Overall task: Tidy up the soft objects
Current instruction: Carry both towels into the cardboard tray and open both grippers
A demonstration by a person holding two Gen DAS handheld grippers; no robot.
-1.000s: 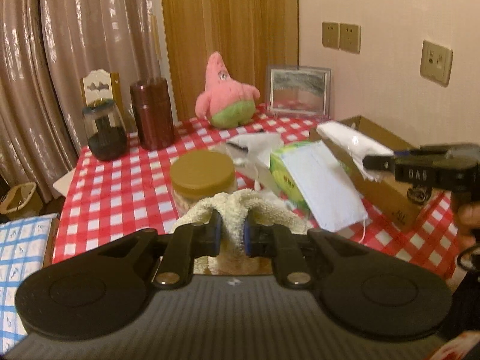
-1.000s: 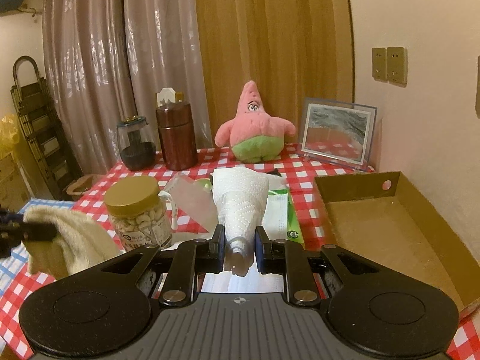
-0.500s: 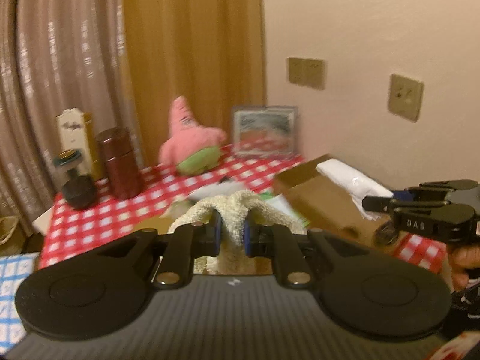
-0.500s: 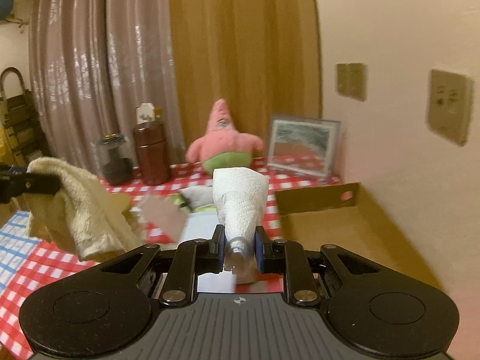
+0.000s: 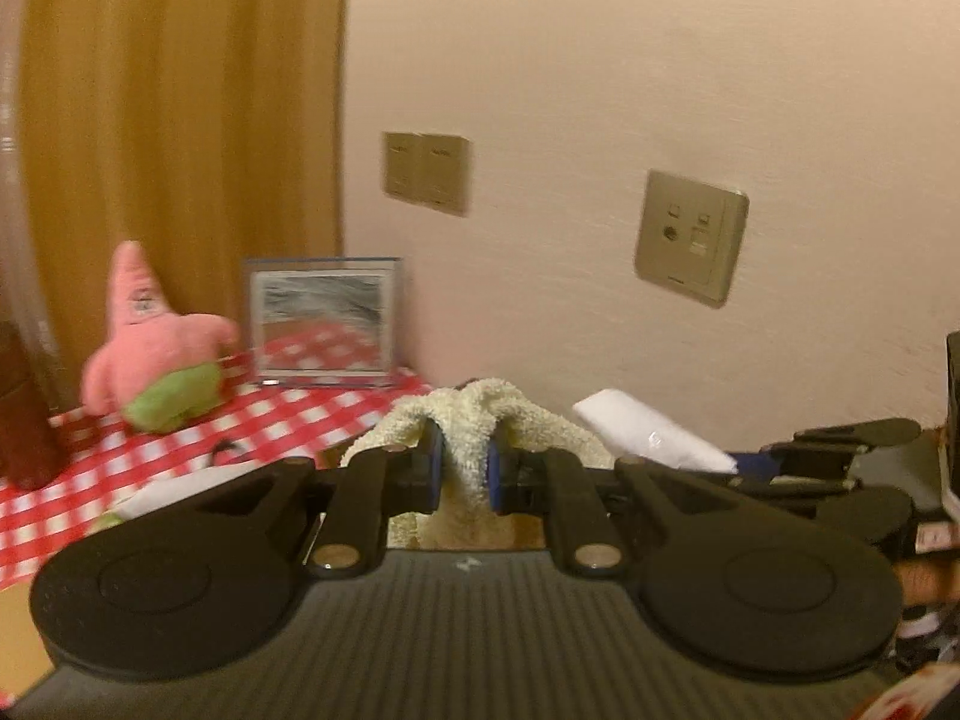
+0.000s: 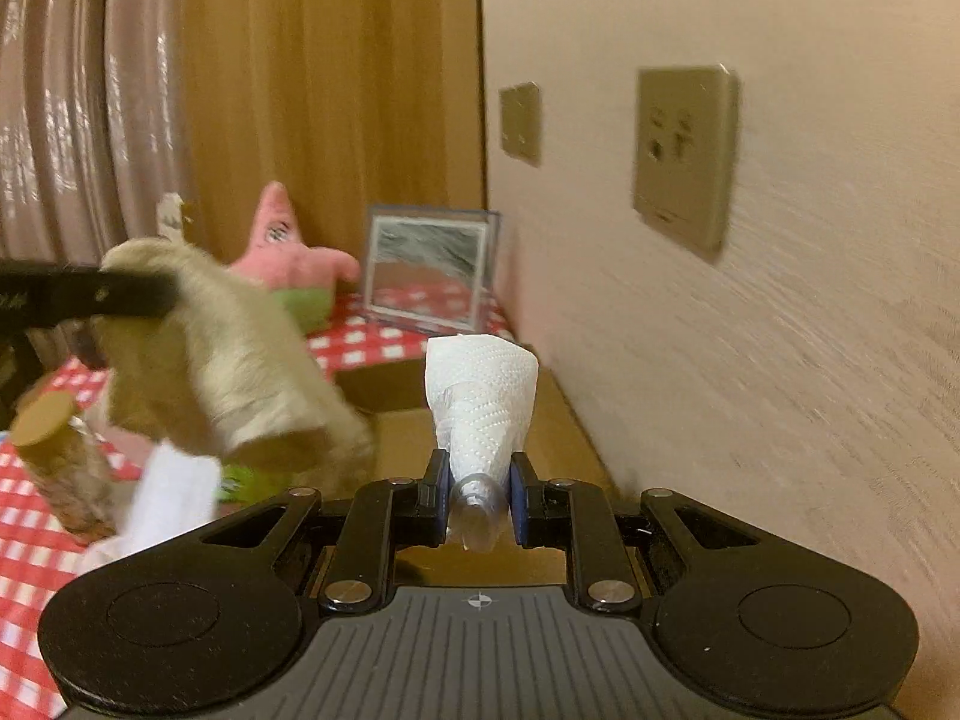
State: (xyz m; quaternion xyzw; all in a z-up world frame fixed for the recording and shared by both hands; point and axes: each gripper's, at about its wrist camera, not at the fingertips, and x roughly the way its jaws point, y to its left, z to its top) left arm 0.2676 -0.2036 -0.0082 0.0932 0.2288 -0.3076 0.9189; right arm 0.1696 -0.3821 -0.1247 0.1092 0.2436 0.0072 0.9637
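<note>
Cream terry towel (image 5: 474,420) hangs pinched in our left gripper (image 5: 465,471), raised off the red-checked tablecloth (image 5: 180,438) — the pink starfish plush (image 5: 153,354) sits far left. To its right, our right gripper (image 6: 479,495) clamps a plastic-wrapped paper-towel roll (image 6: 483,396) above the open cardboard box (image 6: 408,438) — close beside the wall.

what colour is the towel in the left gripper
Cream, a pale yellowish white; the towel shows best in the left wrist view, pinched in the left gripper.
</note>
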